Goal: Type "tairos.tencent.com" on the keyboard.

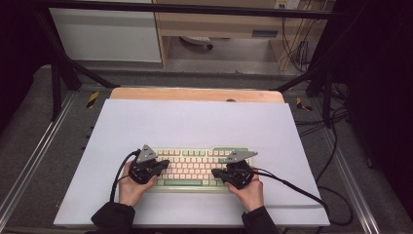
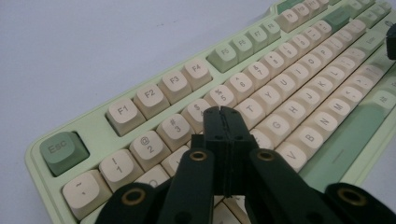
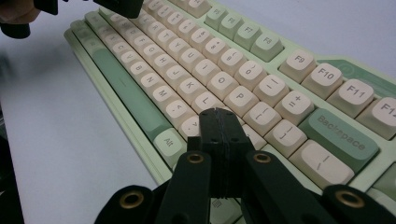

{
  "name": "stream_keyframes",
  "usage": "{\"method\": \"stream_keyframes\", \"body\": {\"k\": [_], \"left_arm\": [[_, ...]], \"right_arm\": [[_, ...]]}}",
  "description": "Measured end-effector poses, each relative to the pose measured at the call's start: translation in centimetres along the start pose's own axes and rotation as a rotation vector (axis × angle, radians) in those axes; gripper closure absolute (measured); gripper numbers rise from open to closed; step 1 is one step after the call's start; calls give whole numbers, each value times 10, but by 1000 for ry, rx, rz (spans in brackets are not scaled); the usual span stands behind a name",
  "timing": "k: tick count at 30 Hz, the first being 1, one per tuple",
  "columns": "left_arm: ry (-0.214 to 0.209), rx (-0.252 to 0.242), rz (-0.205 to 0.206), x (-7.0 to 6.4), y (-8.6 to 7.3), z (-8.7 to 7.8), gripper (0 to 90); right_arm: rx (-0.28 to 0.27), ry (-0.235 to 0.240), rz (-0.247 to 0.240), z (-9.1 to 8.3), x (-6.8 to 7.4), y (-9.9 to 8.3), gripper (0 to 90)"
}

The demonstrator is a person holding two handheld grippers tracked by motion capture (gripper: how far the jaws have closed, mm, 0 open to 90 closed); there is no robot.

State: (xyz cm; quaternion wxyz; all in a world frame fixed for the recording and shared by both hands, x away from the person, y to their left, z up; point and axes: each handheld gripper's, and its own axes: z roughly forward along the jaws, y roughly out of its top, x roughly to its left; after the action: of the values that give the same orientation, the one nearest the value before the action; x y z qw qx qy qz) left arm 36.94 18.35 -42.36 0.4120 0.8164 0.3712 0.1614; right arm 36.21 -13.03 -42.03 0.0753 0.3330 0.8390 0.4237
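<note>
My left gripper (image 2: 222, 112) has its two jaws pressed flat together, with nothing between them. The tips sit over the keyboard (image 1: 195, 168), above the left letter block: the 4 and 5 keys lie just ahead of the tips, the T key (image 2: 252, 108) just to their right, and the Esc key (image 2: 60, 150) well off to the left and nearer. I cannot tell whether the tips touch a keycap.

My right gripper (image 3: 219, 114) also has its jaws closed against each other and empty. Its tips sit over the right end of the same keyboard: the P key (image 3: 240, 99) is just ahead, the Alt key (image 3: 169, 142) just to the left, and the Backspace key (image 3: 338, 133) to the right.

In the high view, my left gripper (image 1: 164, 165) covers the keyboard's left end and my right gripper (image 1: 216, 172) its right end, with the green space bar (image 1: 183, 183) between them. The keyboard lies on a white sheet (image 1: 195, 122) over the table.
</note>
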Motion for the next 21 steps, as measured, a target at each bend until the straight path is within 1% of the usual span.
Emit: {"method": "stream_keyframes", "body": {"k": [5,12,18,21], "left_arm": [[-7,-5,3,-1,-1,-5,899],[-8,-12,-7,1,-5,-12,899],[-7,-15,-8,2,-8,-15,899],[-6,-16,-17,4,-11,-17,899]], "right_arm": [[-5,1,0,-1,0,0,900],[-10,6,8,0,2,1,900],[-14,10,-6,1,4,4,900],[-16,10,-10,2,6,5,900]]}}
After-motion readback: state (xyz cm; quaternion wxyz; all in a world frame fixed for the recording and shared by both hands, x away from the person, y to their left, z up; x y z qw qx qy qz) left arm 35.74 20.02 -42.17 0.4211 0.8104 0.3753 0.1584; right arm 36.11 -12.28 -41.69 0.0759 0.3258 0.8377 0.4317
